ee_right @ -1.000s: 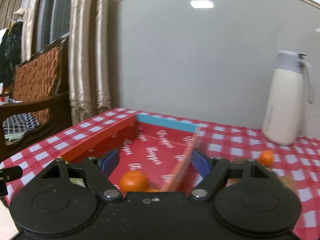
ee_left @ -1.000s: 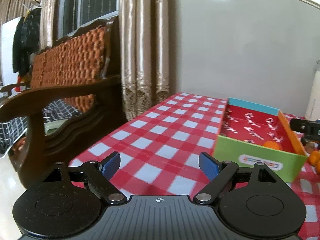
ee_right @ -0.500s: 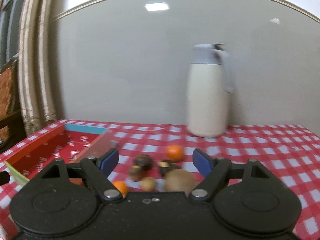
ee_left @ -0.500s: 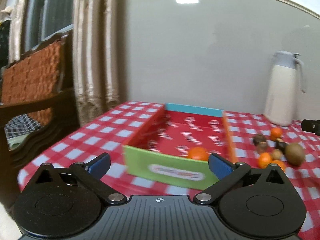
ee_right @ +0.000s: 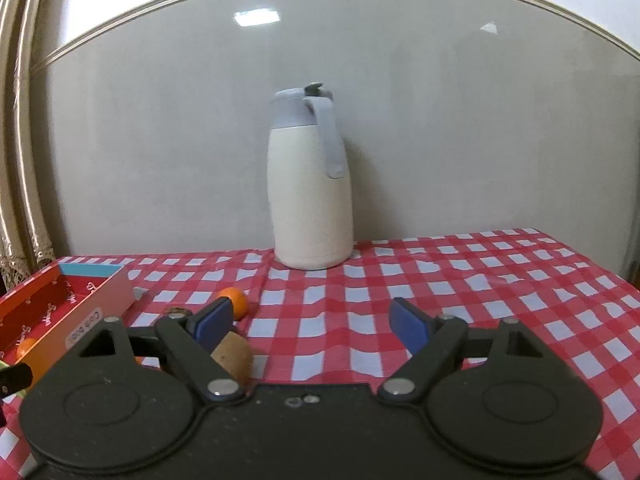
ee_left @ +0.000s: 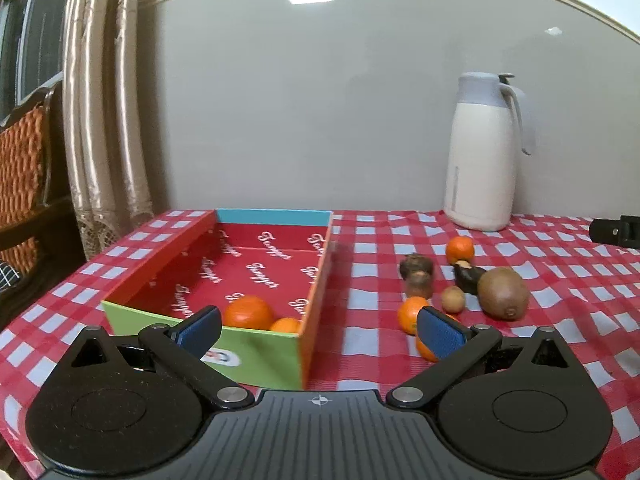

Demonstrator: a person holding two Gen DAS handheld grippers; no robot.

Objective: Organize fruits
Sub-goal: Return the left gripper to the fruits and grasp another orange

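While the left gripper (ee_left: 318, 330) hung wide apart and empty before the box (ee_left: 256, 354) with two oranges (ee_left: 249, 312) inside, loose fruit lying right of it, the right gripper (ee_right: 311, 322), jaws just widened and empty, should have centred on the kiwi (ee_right: 232, 356) before clamping.

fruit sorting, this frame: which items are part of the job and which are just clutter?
Job:
- box, two oranges inside
- loose oranges
- large kiwi, small kiwi
- dark brown fruits, kind unclear
- left gripper and right gripper, both open, holding nothing

Clutter:
- white jug
- checked tablecloth
- curtain
- wooden bench
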